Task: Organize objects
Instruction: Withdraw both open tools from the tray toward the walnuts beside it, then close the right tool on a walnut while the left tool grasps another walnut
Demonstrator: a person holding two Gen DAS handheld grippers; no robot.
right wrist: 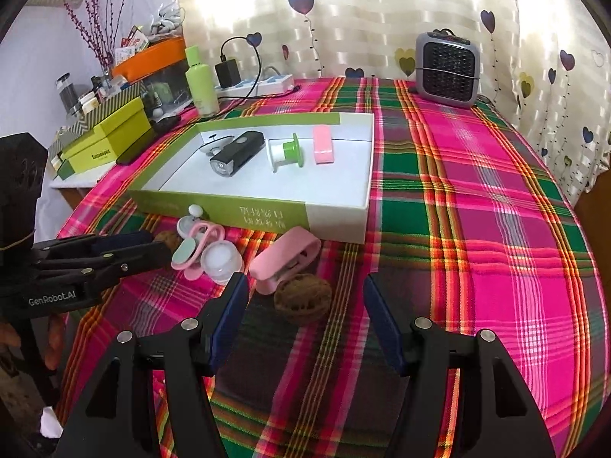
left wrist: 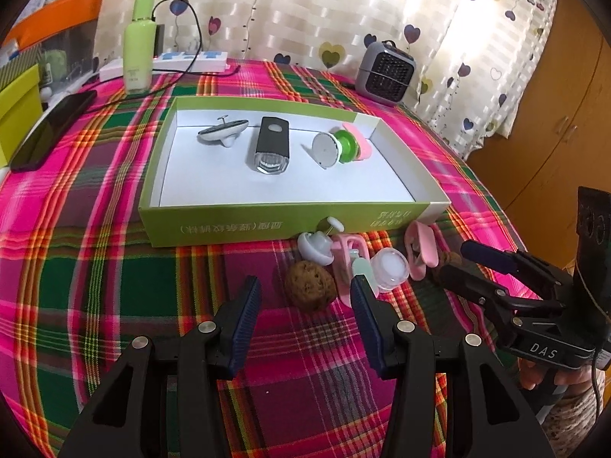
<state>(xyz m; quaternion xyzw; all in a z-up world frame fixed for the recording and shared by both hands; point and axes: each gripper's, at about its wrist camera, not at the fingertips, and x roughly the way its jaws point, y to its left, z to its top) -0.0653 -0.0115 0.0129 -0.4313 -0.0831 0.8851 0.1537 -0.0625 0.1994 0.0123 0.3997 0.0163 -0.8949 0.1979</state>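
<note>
1. The left claw [left wrist: 305, 297] is open and holds nothing. It points down at a brown walnut [left wrist: 310, 285] on the checked cloth [left wrist: 114, 286], which lies just past its tips and in line with the gap, so I think it wants to grab that one.
2. The right claw [right wrist: 303, 295] is open wide and empty too. A second walnut [right wrist: 302, 297] lies on the cloth just past its tips, and I think that is the one it is after.
3. The small things sit in a bunch just in front of the green box [left wrist: 236, 225]: a white top [left wrist: 316, 247], a pink clip [right wrist: 286, 257] and a little clear jar [right wrist: 222, 261]. They look like they wait to be put away.
4. The box is open on top. Inside are another top [left wrist: 223, 133], a black flashlight [left wrist: 270, 149], a green and white spool [right wrist: 285, 152] and a pink block [right wrist: 324, 145]. They lie in a row with spaces between, so it looks neat.
5. There is still lots of room in the box.
</note>
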